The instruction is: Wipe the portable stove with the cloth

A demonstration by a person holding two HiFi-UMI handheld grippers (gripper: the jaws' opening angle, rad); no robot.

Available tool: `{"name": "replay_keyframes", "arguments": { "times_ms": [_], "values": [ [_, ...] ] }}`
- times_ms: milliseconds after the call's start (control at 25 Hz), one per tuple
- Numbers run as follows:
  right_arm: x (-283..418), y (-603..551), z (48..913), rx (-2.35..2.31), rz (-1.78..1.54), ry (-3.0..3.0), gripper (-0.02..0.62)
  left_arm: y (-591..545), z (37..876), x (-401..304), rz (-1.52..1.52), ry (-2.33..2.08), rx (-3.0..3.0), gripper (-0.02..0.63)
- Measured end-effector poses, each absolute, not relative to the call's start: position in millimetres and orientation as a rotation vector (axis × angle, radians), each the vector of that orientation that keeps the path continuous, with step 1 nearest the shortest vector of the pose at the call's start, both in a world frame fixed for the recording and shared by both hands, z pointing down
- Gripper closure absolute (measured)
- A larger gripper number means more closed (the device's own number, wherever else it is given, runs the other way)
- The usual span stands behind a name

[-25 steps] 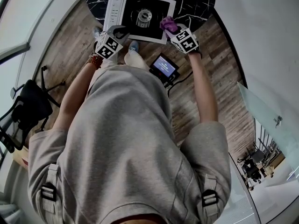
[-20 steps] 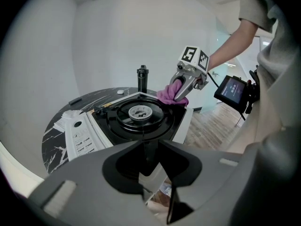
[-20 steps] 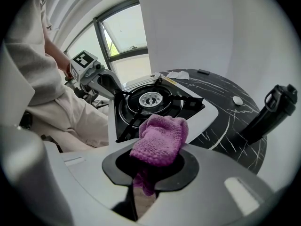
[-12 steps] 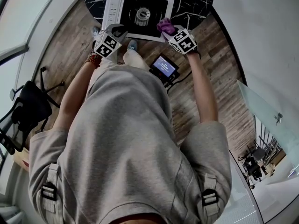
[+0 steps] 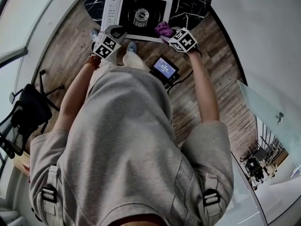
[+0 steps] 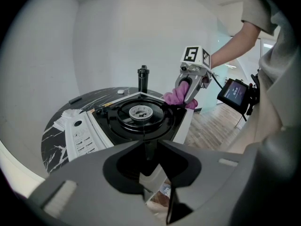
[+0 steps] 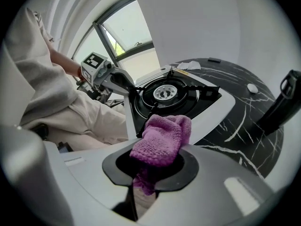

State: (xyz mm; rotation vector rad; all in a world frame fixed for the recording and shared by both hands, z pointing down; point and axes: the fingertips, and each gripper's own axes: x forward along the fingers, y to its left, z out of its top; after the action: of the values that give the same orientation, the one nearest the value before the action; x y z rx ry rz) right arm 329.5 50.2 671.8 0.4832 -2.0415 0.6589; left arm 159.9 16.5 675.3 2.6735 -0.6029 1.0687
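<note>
The portable stove (image 5: 115, 11), a white body with a black top and a round burner (image 5: 141, 16), sits on a round black marble table. My left gripper (image 5: 117, 32) is shut on the stove's near white rim, which runs between its jaws in the left gripper view (image 6: 151, 172). My right gripper (image 5: 170, 34) is shut on a purple cloth (image 5: 164, 29) and presses it on the stove's near right corner. The cloth (image 7: 162, 138) bulges out of the right gripper (image 7: 155, 163). From the left gripper view, the right gripper (image 6: 187, 89) holds the cloth (image 6: 175, 97) at the stove's (image 6: 108, 131) far corner.
A black canister (image 6: 143, 79) stands on the table (image 5: 193, 6) behind the stove, and a crumpled white tissue (image 7: 190, 65) lies near it. A small lit screen (image 5: 164, 68) on a cable sits on the wood floor by my feet. An office chair (image 5: 28, 109) stands at the left.
My right gripper has slid the purple cloth a little along the stove's right side toward its near corner. The left gripper has stayed on the near rim.
</note>
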Motion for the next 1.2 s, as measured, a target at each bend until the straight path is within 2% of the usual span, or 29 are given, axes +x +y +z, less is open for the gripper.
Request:
{"name": "replay_keyframes", "arguments": {
  "times_ms": [160,400,840,1200],
  "values": [
    [332.3,41.8,653.2,0.451,0.699,-2.07,0.506,17.9,675.3,162.1,1.067,-0.592,2.669,0.515],
    [334.6,-14.1,619.8,0.569,0.518,-2.124,0.508,15.7,673.9,160.8,1.06,-0.591,2.662,0.517],
    [322.4,-78.1,653.3,0.569,0.496,-1.981,0.506,15.2,671.1,158.9,1.038,-0.594,2.646,0.518],
    [307.6,-71.2,664.0,0.444,0.456,-1.871,0.512,14.6,669.9,158.3,1.036,-0.608,2.64,0.514]
  ]
}}
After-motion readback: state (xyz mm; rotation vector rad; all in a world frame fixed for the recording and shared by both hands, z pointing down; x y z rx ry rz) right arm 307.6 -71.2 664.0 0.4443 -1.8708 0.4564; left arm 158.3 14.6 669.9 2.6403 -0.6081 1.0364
